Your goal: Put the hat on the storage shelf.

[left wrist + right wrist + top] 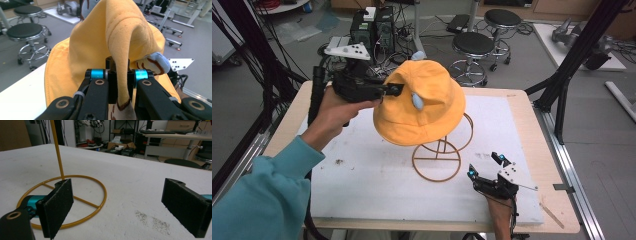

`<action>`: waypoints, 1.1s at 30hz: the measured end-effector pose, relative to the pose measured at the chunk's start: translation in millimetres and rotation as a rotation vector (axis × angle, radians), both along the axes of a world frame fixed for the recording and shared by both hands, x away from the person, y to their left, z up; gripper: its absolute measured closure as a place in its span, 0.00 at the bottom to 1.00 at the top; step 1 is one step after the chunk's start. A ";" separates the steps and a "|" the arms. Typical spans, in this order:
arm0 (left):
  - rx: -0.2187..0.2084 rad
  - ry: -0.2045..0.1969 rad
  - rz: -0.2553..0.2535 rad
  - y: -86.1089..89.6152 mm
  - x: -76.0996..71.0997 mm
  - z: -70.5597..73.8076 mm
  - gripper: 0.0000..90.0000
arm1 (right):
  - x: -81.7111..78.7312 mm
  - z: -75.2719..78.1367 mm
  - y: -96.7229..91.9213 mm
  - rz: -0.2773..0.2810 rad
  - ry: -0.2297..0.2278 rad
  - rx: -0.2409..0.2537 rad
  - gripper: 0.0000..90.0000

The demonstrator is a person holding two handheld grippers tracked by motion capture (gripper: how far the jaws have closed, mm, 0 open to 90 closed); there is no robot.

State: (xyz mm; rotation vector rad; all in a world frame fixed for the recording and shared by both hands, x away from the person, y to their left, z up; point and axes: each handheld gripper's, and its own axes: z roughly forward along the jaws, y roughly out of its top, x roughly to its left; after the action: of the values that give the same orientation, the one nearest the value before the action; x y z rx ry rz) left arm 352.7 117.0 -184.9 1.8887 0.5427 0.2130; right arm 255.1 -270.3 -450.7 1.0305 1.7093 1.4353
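Left tongs (pixel 396 89) are clamped tight on a fold of the yellow bucket hat (pixel 422 102) — in the left gripper view the two black jaws pinch a ridge of the orange-yellow cloth (pixel 122 75) between them, the fabric bunched up and rising above the tips. That hat sits draped over the top of a yellow wire stand (pixel 437 160), above the middle of the worktop (pixel 362 180), its brim hanging down toward the stand's round base. A small pale-blue patch (pixel 417 101) shows on the hat's side, just beside the left jaws. The person's left hand (pixel 334 112) grips the tool from the left, a teal sleeve (pixel 262 195) trailing back to the bottom corner.

Over at the near right, the right tongs (pixel 486 167) rest low by the white worktop surface, jaws spread wide and holding nothing — the right gripper view looks between its two dark pads at the stand's ring base (pixel 75 202) and upright rod, near but apart. Beyond the worktop, black round stools (pixel 473 45) stand on the grey floor.
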 end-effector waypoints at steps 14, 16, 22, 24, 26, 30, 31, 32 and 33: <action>0.019 0.046 -0.064 -44.6 5.4 -27.7 0.95 | 0.1 -0.1 -0.8 0.001 -0.008 0.008 0.10; 0.017 0.050 -0.073 -45.2 5.9 -30.4 0.95 | -0.1 -0.1 -0.8 -0.001 -0.005 0.010 0.10; 0.007 0.058 -0.082 -45.8 6.1 -35.3 0.89 | 0.0 -0.2 -0.9 -0.002 -0.005 0.009 0.10; 0.008 0.056 -0.080 -47.0 5.8 -35.8 0.82 | 0.0 -0.2 -0.9 -0.002 -0.005 0.010 0.10; -0.003 0.059 -0.091 -48.8 5.9 -37.3 0.72 | 0.0 -0.1 -0.8 -0.002 -0.005 0.010 0.10; 0.012 0.035 -0.047 -52.4 4.8 -39.7 0.34 | 0.1 -0.2 -0.8 0.000 -0.006 0.008 0.10; 0.008 0.021 -0.021 -51.7 3.6 -39.9 0.27 | -0.1 -0.1 -0.6 0.002 -0.004 0.006 0.10; 0.002 0.009 -0.011 -50.7 3.1 -40.6 0.20 | -0.1 -0.1 -0.3 0.002 -0.005 0.006 0.10; 0.005 0.000 -0.006 -49.1 3.0 -41.4 0.13 | -0.3 -0.1 -0.3 0.002 -0.003 0.004 0.10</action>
State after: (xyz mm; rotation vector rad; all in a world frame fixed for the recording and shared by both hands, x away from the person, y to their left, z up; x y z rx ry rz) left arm 355.7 67.8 -226.3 1.8952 0.5362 0.2107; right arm 254.8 -270.6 -450.9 1.0292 1.7061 1.4415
